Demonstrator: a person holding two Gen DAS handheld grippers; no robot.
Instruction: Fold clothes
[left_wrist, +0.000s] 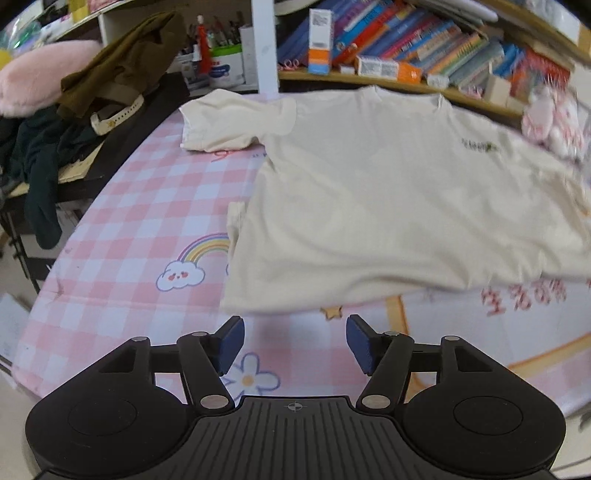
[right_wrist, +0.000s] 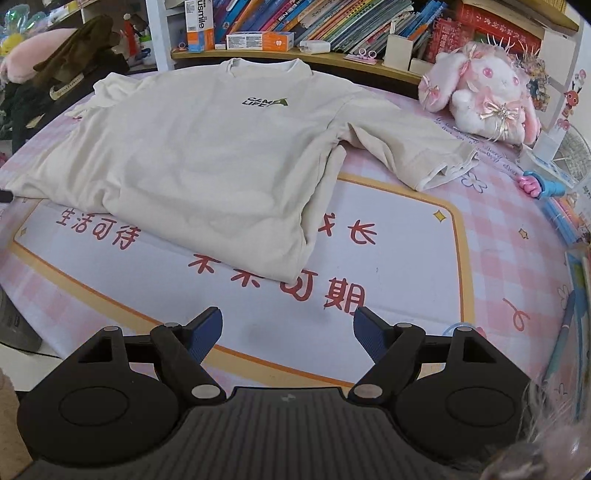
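At the bottom of the left wrist view we see the left gripper (left_wrist: 295, 345) with its blue pads (left_wrist: 231, 343) spread apart and nothing between them; under the gap lies only the pink checked table cover (left_wrist: 122, 221). At the bottom of the right wrist view the right gripper (right_wrist: 288, 339) stands spread wider, its blue pads (right_wrist: 207, 334) also empty, over the white printed middle of the cover with its red characters.

The cream T-shirt (left_wrist: 369, 192) lies spread flat, front up, filling the middle and upper right of the left view. Its hem sits just above the left gripper's fingertips, near them but not touching. In the right view the shirt (right_wrist: 207, 155) fills the upper left and centre; its lower hem corner lies above the gap of the right gripper, apart from the pads. One sleeve reaches toward the right of that frame, the collar toward the top, and a small dark logo (right_wrist: 264, 101) shows on the chest.

Around it we see a pink and white plush rabbit (right_wrist: 484, 92) at the upper right, near the sleeve's end, a shelf of books (right_wrist: 332, 22) along the top, and a heap of dark and olive clothes (left_wrist: 110, 77) at the upper left of the left view. Nothing lies between the grippers and the hem.
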